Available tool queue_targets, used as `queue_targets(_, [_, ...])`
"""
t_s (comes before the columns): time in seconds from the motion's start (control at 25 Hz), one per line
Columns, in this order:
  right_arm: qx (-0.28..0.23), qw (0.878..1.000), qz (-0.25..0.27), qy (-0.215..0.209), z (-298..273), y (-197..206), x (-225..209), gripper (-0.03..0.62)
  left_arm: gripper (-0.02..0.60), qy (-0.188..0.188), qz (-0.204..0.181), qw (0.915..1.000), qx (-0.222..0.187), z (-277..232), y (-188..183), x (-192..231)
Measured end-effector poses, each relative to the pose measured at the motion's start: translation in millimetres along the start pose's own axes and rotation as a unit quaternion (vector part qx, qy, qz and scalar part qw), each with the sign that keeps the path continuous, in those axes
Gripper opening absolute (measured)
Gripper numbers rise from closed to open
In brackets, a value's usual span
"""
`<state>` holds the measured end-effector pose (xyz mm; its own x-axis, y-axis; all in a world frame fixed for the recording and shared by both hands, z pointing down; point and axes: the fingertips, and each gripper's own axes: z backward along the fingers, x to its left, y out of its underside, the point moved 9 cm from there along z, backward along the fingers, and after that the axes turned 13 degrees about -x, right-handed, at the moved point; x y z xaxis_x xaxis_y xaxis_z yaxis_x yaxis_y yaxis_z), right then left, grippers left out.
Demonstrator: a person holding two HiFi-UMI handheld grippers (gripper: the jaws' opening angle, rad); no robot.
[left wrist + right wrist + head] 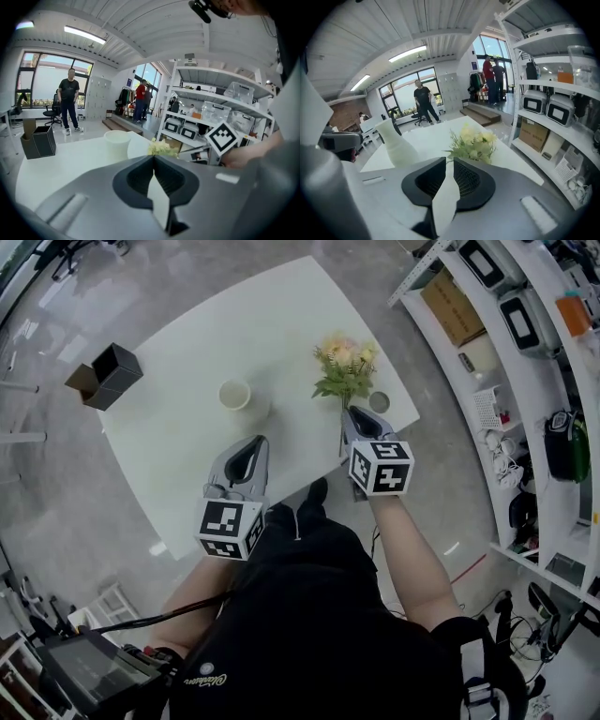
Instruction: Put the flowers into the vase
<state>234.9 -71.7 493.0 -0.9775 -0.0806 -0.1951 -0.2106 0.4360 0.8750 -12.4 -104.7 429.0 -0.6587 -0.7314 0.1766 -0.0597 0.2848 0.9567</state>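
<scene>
Tabletop (pixel 178 427): white, smooth, low sheen. Vase (pixel 396 146): white, matt; ceramic or plastic, can't tell. Flowers (pixel 476 143): petals soft-looking and matt, leaves matt green. Left tongs (pixel 153 157) and right tongs (pixel 449 161): grey matt plastic shells w/ black, finely ribbed, rubbery-looking pads. Marker cube (pixel 381 468): matt b/w printed faces. Floor (pixel 56 502): grey, polished, glossy w/ reflections. Box (pixel 453 306) on shelf: brown cardboard, matt.

The white table (pixel 178 442) bears a white vase (pixel 236 395) near its middle. The flowers (pixel 344 367) lie at the vase's three o'clock, with a small round grey object (pixel 379 401) at their four o'clock.
</scene>
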Motion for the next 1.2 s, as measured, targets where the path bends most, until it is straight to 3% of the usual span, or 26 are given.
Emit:
queue_targets(0.24, [0.104,0.994,-0.025,0.028,-48.8,29.6,-26.8,0.181,0.008,0.003,-0.005,0.9997,0.022,-6.3,3.7,1.7])
queue_targets(0.44, [0.159,0.986,-0.052,0.027,-78.6,35.8,-41.9,0.202,0.008,0.009,-0.003,0.9996,0.025,-6.3,3.9,1.8])
queue_targets(0.72, [0.222,0.972,-0.078,0.01,-101.5,32.8,-57.0,0.198,0.008,0.013,-0.003,0.9995,0.029,-9.0,5.2,5.6])
queue_targets(0.84, [0.235,0.969,-0.072,0.016,-106.3,30.8,-60.9,0.146,0.008,0.013,-0.003,0.9995,0.028,-10.4,4.4,6.6])
queue_targets(1.2, [0.23,0.971,-0.062,0.025,-106.6,30.2,-60.8,0.074,0.008,0.015,-0.002,0.9995,0.028,-9.1,4.1,8.1])
